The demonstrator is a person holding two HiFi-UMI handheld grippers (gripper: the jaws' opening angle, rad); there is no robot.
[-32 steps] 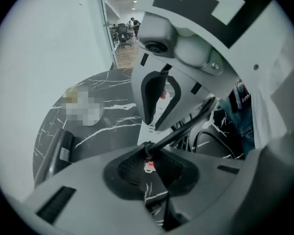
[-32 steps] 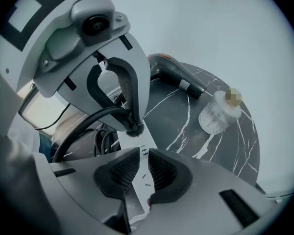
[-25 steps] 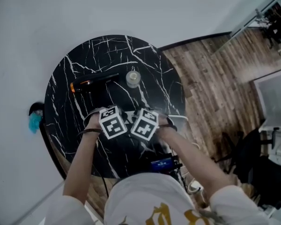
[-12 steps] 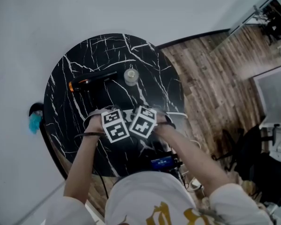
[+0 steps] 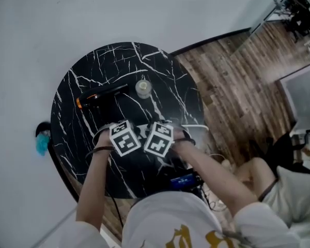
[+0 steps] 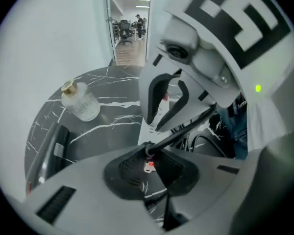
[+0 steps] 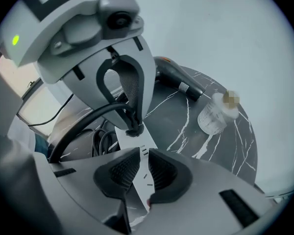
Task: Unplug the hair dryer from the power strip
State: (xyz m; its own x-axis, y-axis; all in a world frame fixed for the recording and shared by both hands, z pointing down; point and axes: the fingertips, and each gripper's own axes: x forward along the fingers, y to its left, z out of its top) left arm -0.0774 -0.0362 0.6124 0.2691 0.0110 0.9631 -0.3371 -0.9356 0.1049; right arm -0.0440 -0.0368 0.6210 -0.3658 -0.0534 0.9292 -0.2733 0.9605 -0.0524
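The round black marble table with white veins (image 5: 113,61) is standing against a pale wall, beside wood-plank flooring (image 5: 232,81).

The left gripper (image 6: 148,155) is pointing steeply down over the near edge of the table. Its dark ribbed pads are pressing together on the black plug (image 7: 132,129). The plug's black cord (image 7: 88,116) is running off towards the near right.

The right gripper (image 7: 139,173) is standing just beside the left one and also pointing steeply down. Its pads are pinching the long white power strip (image 7: 136,140) across its width, partway along its length.

The plug is sitting against the top face of the strip, at the end away from the right gripper's pads. Whether its prongs are fully seated cannot be told.

The black hair dryer with an orange accent (image 5: 101,94) is lying on its side on the far left part of the table, well apart from both grippers and from the strip.

A small clear bottle with a pale cap (image 5: 143,87) is standing upright just right of the dryer.

Loose dark cables (image 7: 100,138) are lying coiled beside the strip.
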